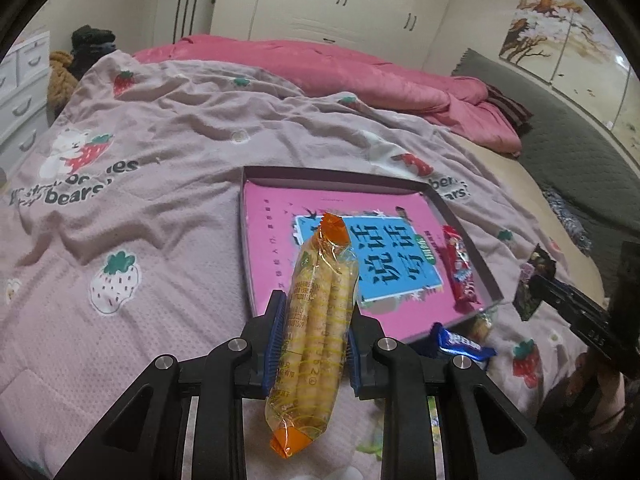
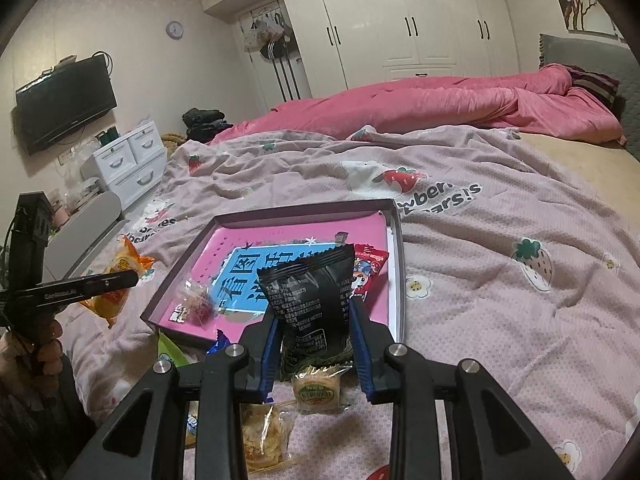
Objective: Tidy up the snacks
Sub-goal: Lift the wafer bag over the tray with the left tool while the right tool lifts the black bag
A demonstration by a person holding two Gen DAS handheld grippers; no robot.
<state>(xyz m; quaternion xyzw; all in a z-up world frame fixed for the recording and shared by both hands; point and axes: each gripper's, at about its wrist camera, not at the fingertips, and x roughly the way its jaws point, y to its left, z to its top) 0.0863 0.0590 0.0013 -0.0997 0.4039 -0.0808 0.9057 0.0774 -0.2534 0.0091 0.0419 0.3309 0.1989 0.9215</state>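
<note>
Left hand-held gripper (image 1: 316, 344): clamped on orange-ended biscuit-stick packet (image 1: 320, 320), above box's near edge | right hand-held gripper (image 2: 316, 344): clamped on black snack pouch (image 2: 310, 296) | shallow pink-lined box (image 1: 332, 184): red packet (image 1: 460, 268) inside, on bed (image 1: 160, 128) | blue wrapper (image 1: 460, 346): beside box's near corner

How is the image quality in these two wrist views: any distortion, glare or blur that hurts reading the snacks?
Left wrist view: strong fisheye bending with dark corners; the orange-ended biscuit pack in the left gripper is sharp, with slight glare on its wrapper.
Right wrist view: same distortion, dim indoor light; the black packet in the right gripper is crisp, but a clear packet in the pink tray looks smeared.
</note>
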